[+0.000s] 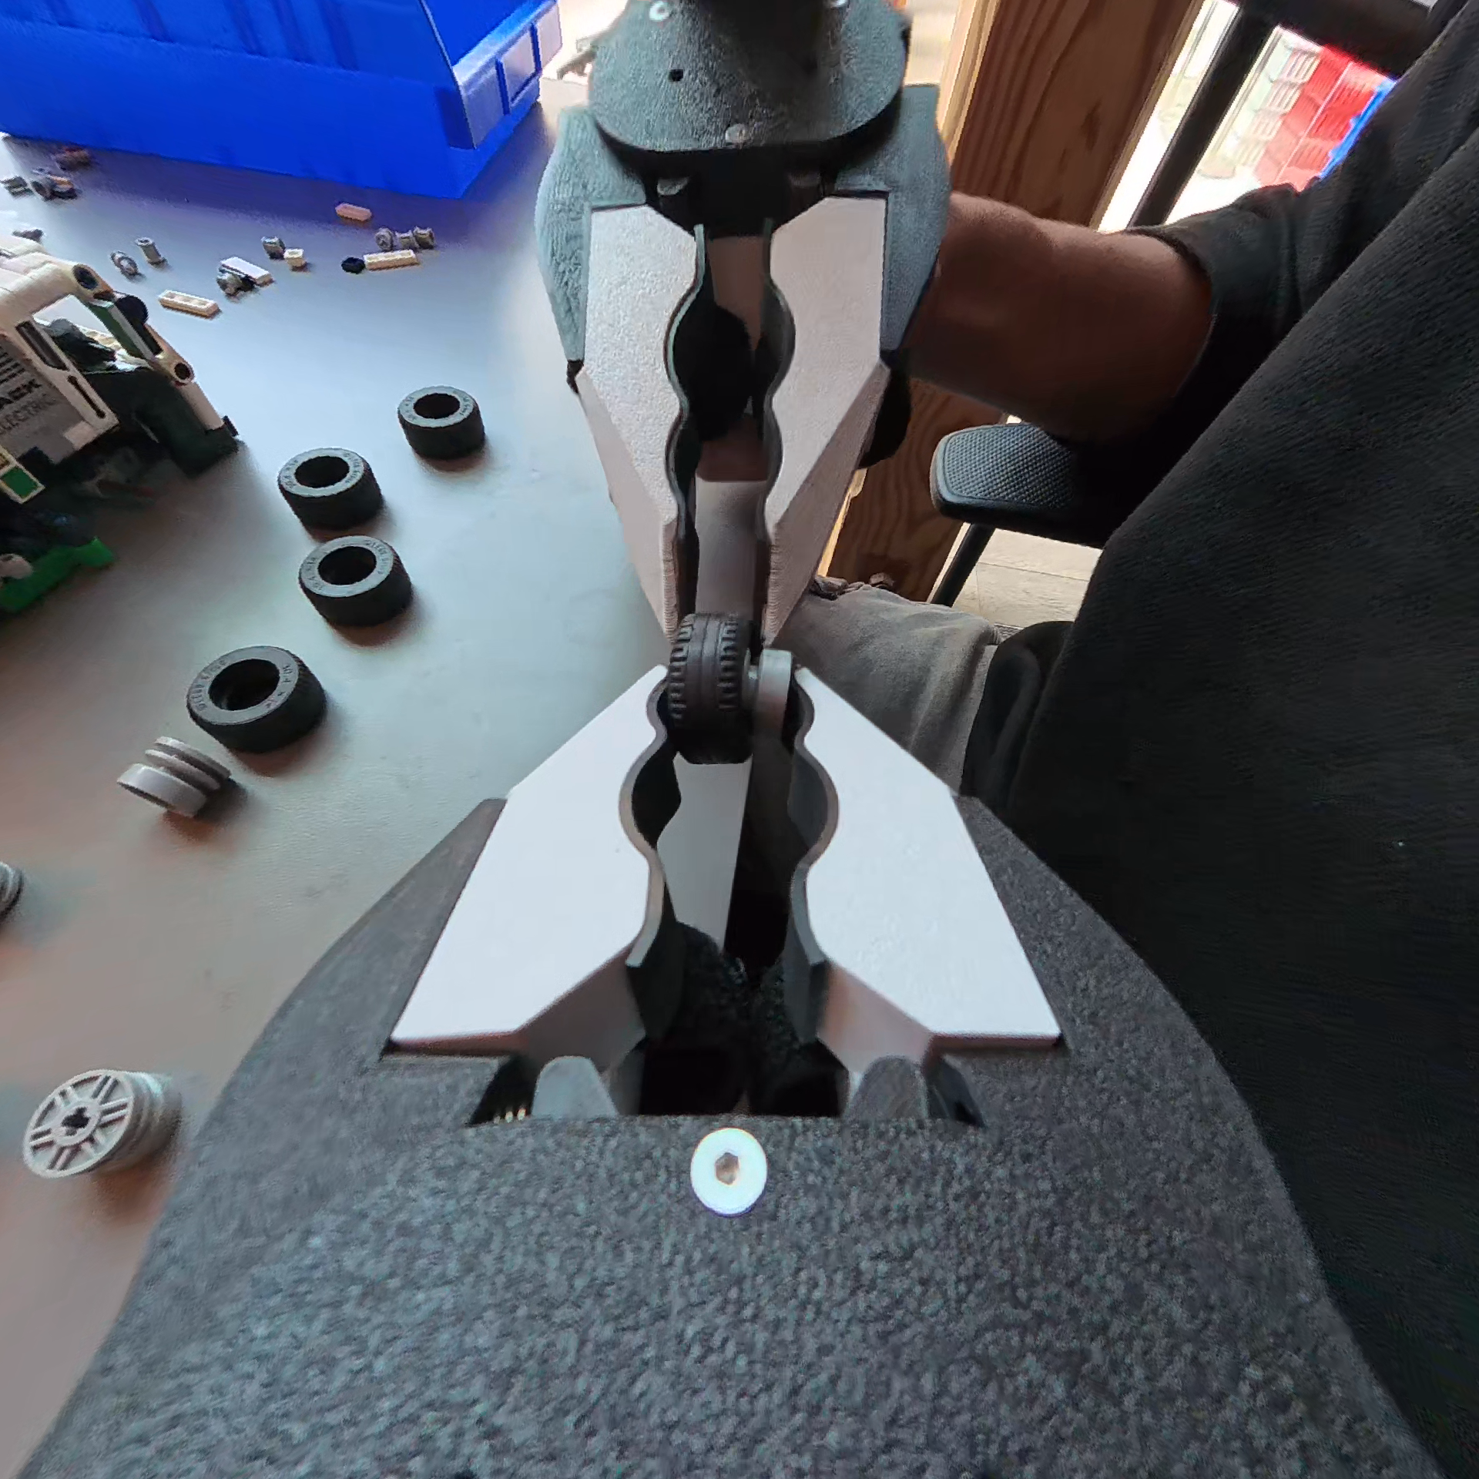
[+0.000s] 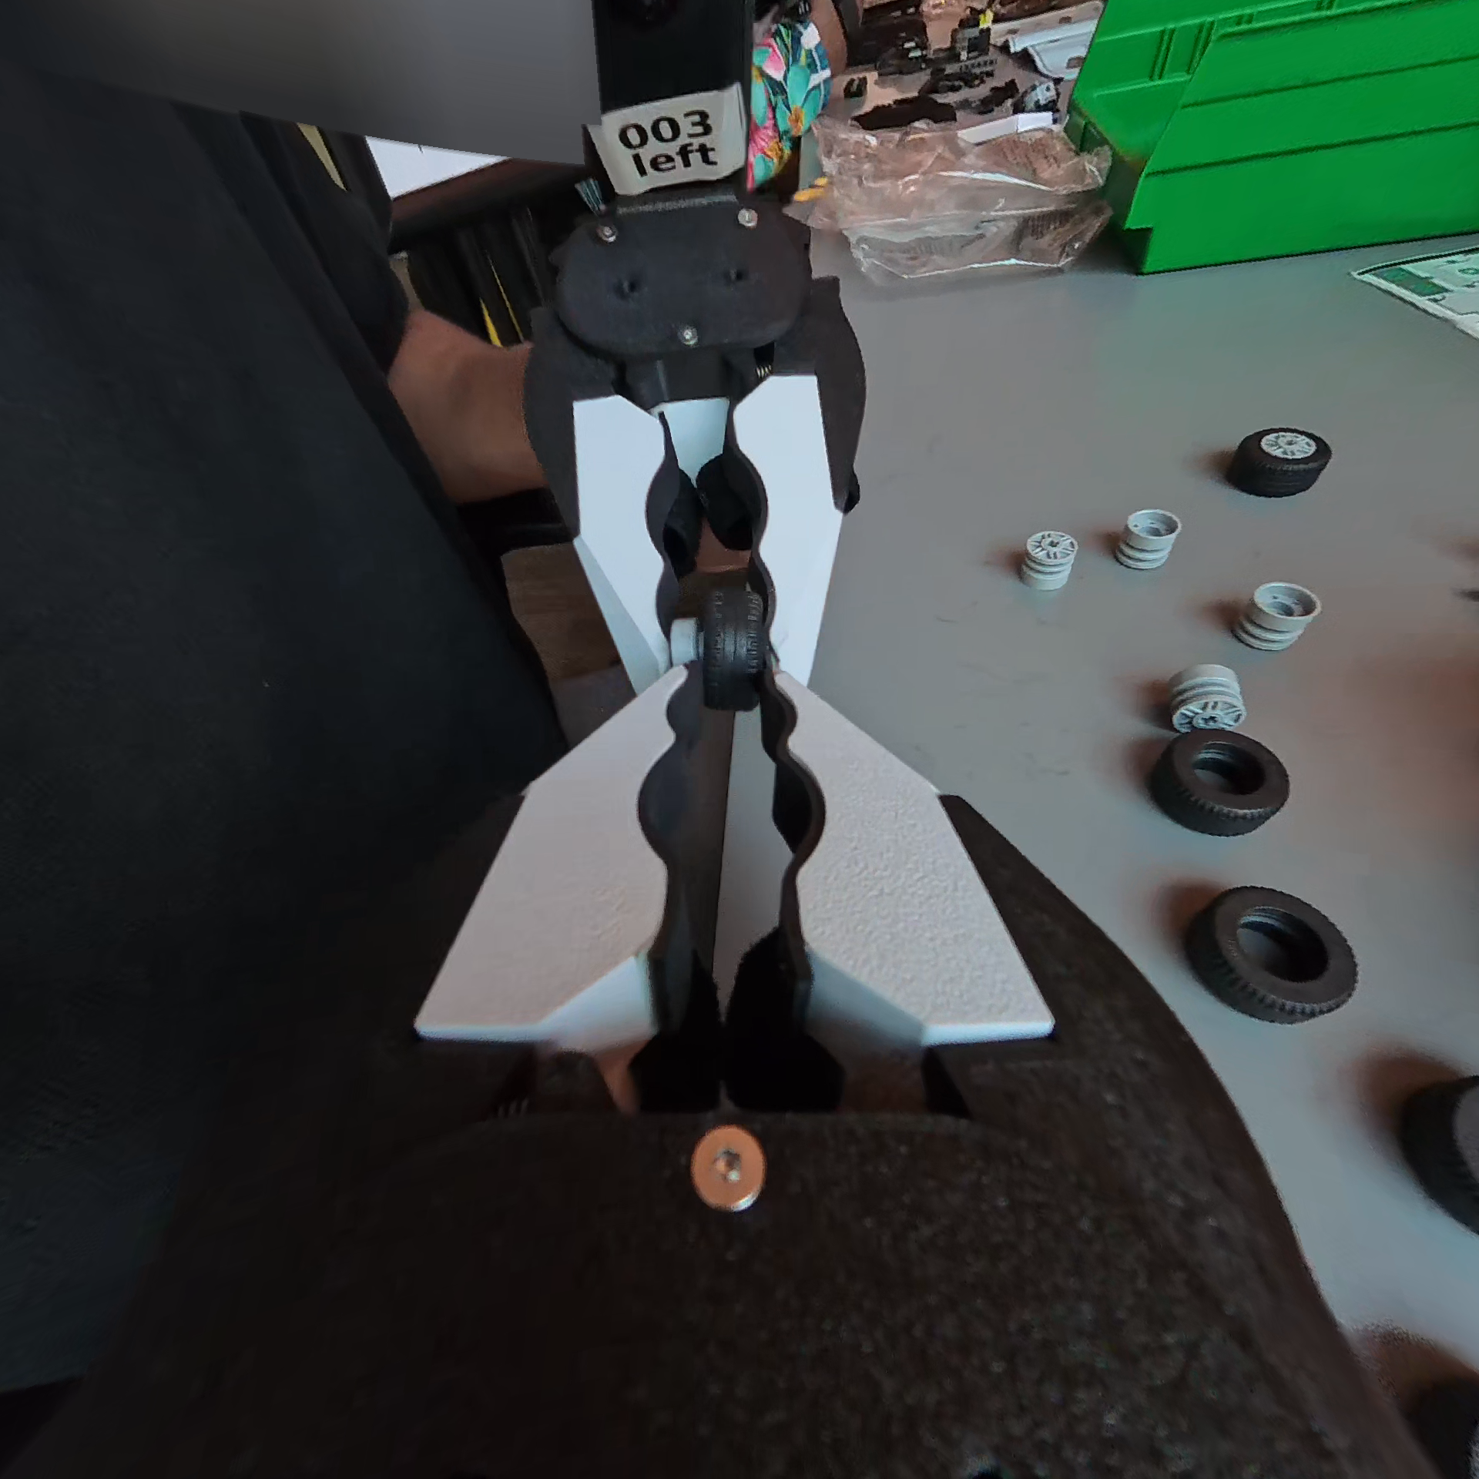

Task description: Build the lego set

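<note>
Fingers meet tip to tip above the worktop's [image 1: 480,448] edge: the left gripper [image 1: 724,720] and right gripper [image 1: 720,608] face each other with a black tyre [image 1: 708,688] and a grey hub [image 1: 775,680] pinched between them. Left fingers are nearly closed around the tyre, by the look of it, with the hub pressed against its side; the right fingers are drawn close together at the same spot, though which part each pair really bears on I cannot tell. In the right wrist view the tyre [image 2: 732,640] sits at the tips with the pale hub [image 2: 684,640] beside it, so the step in hand seems to be pushing a hub into a tyre. Farther out lie loose tyres [image 1: 348,576] and bare hubs [image 1: 172,772] on the worktop, and that view shows one finished wheel [image 2: 1279,460] among more hubs [image 2: 1204,696] and tyres [image 2: 1271,952]. A partly built white and green truck [image 1: 72,416] stands at the left edge, with small parts [image 1: 240,272] scattered near a blue bin [image 1: 264,80]. Judging from this, the body is well begun, but most wheels are unassembled and none fitted as far as shows.
</note>
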`<state>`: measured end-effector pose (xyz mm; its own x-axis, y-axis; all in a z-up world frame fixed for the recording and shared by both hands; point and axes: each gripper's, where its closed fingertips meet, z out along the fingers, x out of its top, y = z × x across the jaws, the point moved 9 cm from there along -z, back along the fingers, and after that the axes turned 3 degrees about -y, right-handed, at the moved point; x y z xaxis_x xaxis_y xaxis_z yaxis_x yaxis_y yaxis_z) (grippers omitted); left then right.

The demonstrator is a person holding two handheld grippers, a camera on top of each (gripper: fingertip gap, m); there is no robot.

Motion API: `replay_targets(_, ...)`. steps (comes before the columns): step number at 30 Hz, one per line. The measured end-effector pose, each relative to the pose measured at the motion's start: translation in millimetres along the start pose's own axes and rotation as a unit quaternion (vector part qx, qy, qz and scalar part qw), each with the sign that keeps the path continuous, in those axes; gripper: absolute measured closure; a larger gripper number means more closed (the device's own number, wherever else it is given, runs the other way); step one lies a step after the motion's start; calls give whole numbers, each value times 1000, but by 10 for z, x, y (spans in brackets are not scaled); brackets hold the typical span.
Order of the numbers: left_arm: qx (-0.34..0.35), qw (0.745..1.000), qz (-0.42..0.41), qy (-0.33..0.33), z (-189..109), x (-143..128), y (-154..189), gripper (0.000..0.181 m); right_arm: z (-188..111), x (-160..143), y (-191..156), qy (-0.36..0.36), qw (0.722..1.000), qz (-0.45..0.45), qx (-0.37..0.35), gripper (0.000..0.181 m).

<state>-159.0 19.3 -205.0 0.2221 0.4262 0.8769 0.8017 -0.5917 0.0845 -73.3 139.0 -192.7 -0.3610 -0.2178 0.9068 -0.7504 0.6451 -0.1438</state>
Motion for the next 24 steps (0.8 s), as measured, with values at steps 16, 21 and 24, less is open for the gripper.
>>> replay_targets(16, 33, 999, -22, 31, -165, -30, -93, 160, -5, -29, 38, 16, 999, 3, -42, 168)
replay_targets(21, 24, 999, -9, 36, -161, -55, -32, 161, 34, -26, -100, 1, 998, -41, -50, 155)
replay_targets(24, 34, 999, 7, 25, -121, -69, 23, 161, 74, -38, -151, -19, 997, -53, -53, 152)
